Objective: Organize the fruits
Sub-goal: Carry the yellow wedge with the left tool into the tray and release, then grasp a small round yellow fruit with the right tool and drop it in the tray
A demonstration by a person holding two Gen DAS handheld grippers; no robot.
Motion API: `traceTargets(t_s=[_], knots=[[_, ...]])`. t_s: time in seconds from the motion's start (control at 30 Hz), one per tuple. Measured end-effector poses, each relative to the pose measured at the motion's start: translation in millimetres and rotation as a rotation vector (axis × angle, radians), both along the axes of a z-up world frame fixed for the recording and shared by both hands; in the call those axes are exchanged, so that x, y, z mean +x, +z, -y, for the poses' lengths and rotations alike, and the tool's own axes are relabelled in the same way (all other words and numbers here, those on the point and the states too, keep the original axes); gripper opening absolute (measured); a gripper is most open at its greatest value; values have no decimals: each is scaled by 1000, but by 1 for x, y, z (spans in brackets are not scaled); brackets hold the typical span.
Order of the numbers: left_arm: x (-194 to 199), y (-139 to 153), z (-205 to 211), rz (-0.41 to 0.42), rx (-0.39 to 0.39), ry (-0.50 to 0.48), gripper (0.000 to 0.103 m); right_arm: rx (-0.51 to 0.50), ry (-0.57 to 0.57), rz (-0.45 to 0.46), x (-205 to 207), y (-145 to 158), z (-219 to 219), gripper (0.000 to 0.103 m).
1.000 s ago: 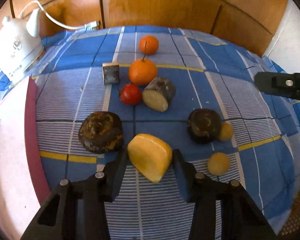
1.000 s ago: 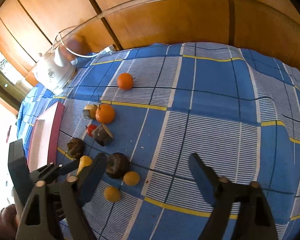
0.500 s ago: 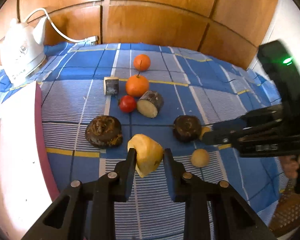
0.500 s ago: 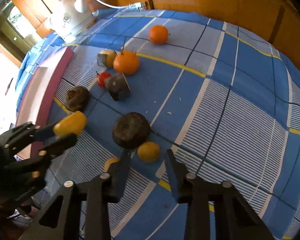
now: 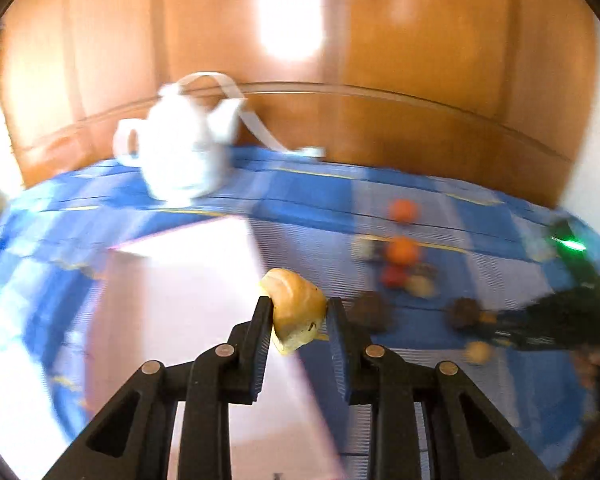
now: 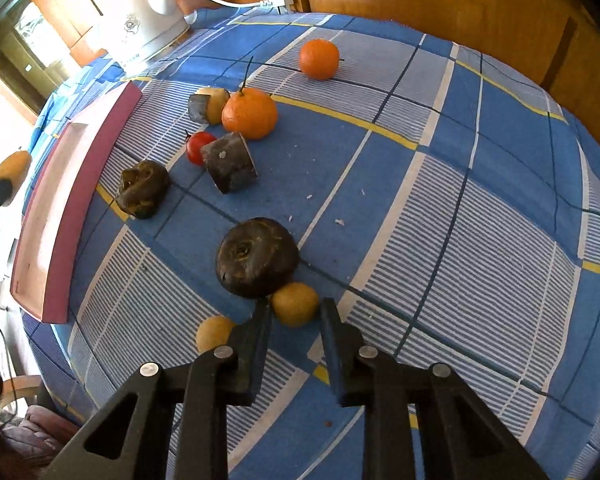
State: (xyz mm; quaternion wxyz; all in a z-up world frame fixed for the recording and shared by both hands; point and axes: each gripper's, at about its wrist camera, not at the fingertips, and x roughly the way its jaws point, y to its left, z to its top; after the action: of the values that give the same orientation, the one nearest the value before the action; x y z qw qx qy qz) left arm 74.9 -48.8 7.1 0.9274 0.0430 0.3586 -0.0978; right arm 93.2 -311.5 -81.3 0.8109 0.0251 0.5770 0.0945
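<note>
My left gripper [image 5: 299,307] is shut on a yellow fruit piece [image 5: 296,309] and holds it in the air over the right edge of the pink tray [image 5: 172,304]; that view is motion-blurred. The piece also shows at the far left of the right wrist view [image 6: 12,167]. My right gripper [image 6: 295,309] is low over the cloth, its fingers close on either side of a small yellow round fruit [image 6: 295,304] that sits against a dark round fruit [image 6: 257,257]. I cannot tell if the pads touch it. A second small yellow fruit [image 6: 213,333] lies to its left.
On the blue checked cloth lie two oranges [image 6: 250,113] [image 6: 319,59], a red tomato [image 6: 198,147], a dark cut piece [image 6: 229,162], another dark round fruit [image 6: 142,189] and a small cut piece [image 6: 207,105]. A white kettle [image 6: 140,20] with cord stands at the back left.
My left gripper has lifted the yellow piece and swung left over the tray. My right gripper has moved down and forward so the small yellow fruit now sits between its fingers.
</note>
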Motion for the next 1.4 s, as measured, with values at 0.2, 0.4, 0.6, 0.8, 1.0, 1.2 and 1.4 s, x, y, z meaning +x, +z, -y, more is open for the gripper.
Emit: traceTargets(t_s=[0.2, 0.4, 0.6, 0.8, 1.0, 1.2, 1.4], knots=[[32, -28, -54, -62, 80, 204, 28, -24, 12, 16, -1, 0, -5, 25], [40, -40, -77, -84, 67, 308, 30, -44, 29, 26, -2, 0, -7, 25], [25, -19, -83, -3, 1, 343, 60, -42, 29, 27, -1, -1, -7, 25], [4, 9, -74, 68, -23, 296, 64, -52, 32, 32, -1, -1, -7, 25], [-19, 27, -61, 132, -17, 247, 72, -66, 35, 38, -2, 0, -8, 25], [-36, 33, -53, 163, 14, 225, 74, -80, 40, 45, -4, 1, -10, 25], [-48, 34, -53, 179, 33, 224, 77, -81, 50, 50, -7, 5, -12, 25]])
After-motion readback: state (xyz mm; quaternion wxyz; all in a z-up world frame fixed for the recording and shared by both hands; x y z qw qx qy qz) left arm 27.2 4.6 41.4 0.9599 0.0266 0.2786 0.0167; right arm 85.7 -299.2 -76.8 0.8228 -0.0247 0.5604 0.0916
